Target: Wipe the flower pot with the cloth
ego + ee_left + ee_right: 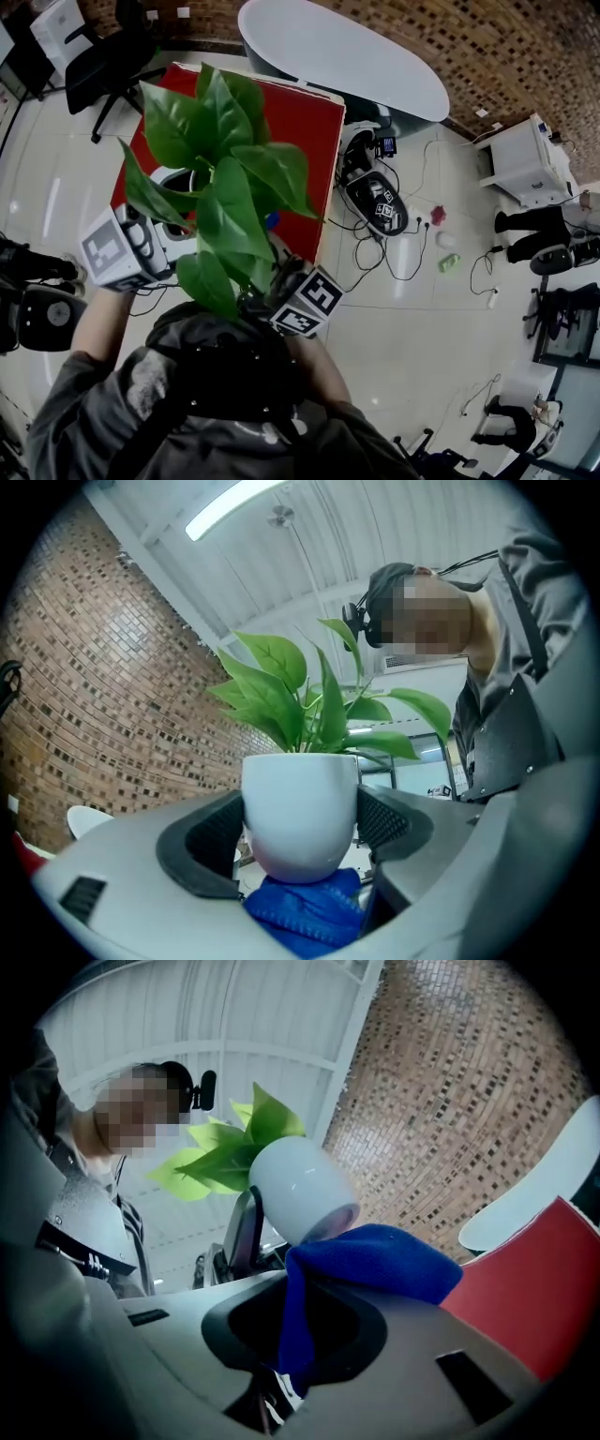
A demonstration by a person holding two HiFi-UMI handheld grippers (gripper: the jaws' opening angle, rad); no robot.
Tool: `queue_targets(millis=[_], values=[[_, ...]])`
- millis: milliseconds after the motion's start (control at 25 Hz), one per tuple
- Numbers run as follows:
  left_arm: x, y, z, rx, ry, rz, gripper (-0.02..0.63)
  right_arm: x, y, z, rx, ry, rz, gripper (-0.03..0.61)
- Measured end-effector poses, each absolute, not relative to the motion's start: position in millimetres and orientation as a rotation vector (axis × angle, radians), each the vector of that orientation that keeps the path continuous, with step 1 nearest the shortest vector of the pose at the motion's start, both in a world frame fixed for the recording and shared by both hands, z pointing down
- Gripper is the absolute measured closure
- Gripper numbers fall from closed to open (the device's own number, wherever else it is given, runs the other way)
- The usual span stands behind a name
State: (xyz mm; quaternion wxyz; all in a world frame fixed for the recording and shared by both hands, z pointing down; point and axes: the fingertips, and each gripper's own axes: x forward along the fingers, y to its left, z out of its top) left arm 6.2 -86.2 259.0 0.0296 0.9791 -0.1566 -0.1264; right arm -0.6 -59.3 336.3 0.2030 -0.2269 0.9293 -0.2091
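Left gripper: jaws closed on the white, glossy, round ceramic flower pot, one dark pad on each side wall, low on the body. Pot sits centre frame in the left gripper view, upright, with its green leafy plant rising to upper centre. It is held up in the air, not resting on anything.

Right gripper: jaws clamped on the blue fuzzy cloth. One tail hangs down through the jaw gap and the rest bunches up over the top toward centre right.

Key relation: in the right gripper view the pot lies just up and ahead of the jaws and is tilted. Its base points to the lower right and touches the cloth, with leaves to the upper left. In the left gripper view the cloth is bottom centre, pressed under the pot base. So the cloth meets the underside, not the side wall.

Judgement: the wiping step is under way at the base. The right gripper does the rubbing while the left gripper only holds. The next stroke probably has to go from the base up the wall, clear of the left pads.

Head view: leaves cover the pot, and the marker cubes sit either side at lower centre. A red rectangular table lies behind, with a white oval table at the top.
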Motion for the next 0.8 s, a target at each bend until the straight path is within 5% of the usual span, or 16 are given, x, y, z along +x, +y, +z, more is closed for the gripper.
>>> queue_targets(millis=[800], values=[[6, -81, 248, 3.031, -0.460, -0.426, 0.193, 0, -79, 324, -0.739, 2.606, -0.430, 0.526]])
